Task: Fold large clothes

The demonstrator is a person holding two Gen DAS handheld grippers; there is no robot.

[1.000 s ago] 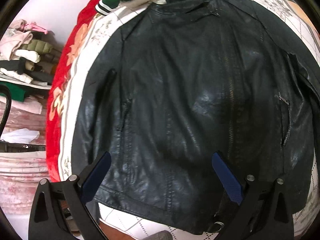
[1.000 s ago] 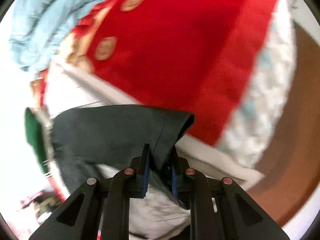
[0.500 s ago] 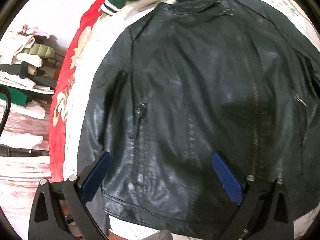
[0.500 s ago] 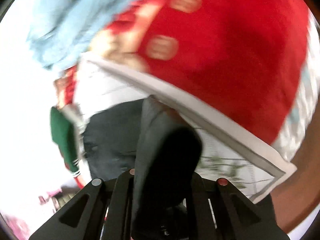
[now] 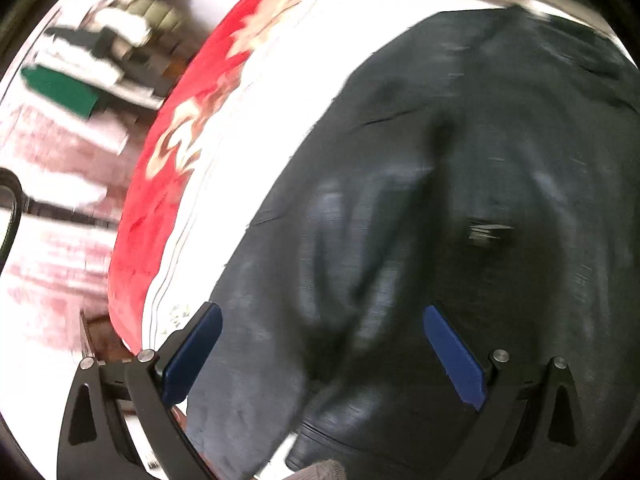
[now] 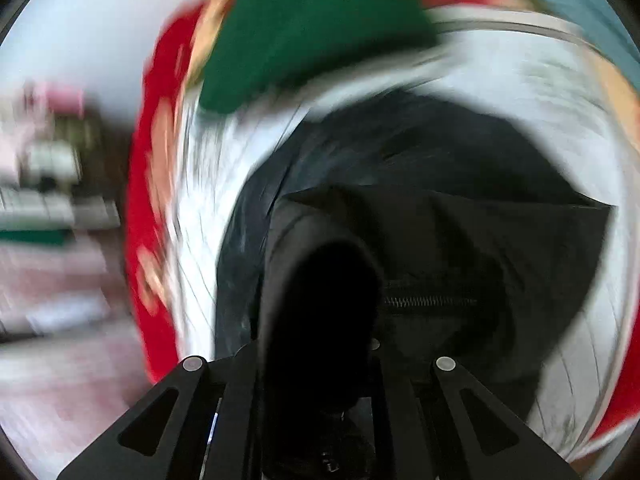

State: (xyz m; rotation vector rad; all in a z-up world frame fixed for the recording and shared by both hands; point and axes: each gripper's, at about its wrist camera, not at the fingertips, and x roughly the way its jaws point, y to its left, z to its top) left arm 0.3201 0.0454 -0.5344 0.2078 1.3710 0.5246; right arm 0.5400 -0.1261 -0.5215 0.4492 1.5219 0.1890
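Tilting steeply down, left claw (image 5: 320, 352) spread over black jacket (image 5: 460, 200), right claw (image 6: 316, 360) clamping its sleeve (image 6: 320, 280)

— Any wording, label, brand or number legible in either wrist view?

— None. Both views are smeared by motion blur. The black jacket (image 5: 460, 200) filling the right of the left wrist view carries no readable tag or logo; the small pale patch at its centre right is too blurred to tell.

— And the bedding at left?

— The red blanket (image 5: 160, 184) shows only cream floral shapes, no lettering. In the right wrist view, the green garment (image 6: 312, 32) at the top is plain, and the jacket's zipper (image 6: 428, 302) bears no readable mark.
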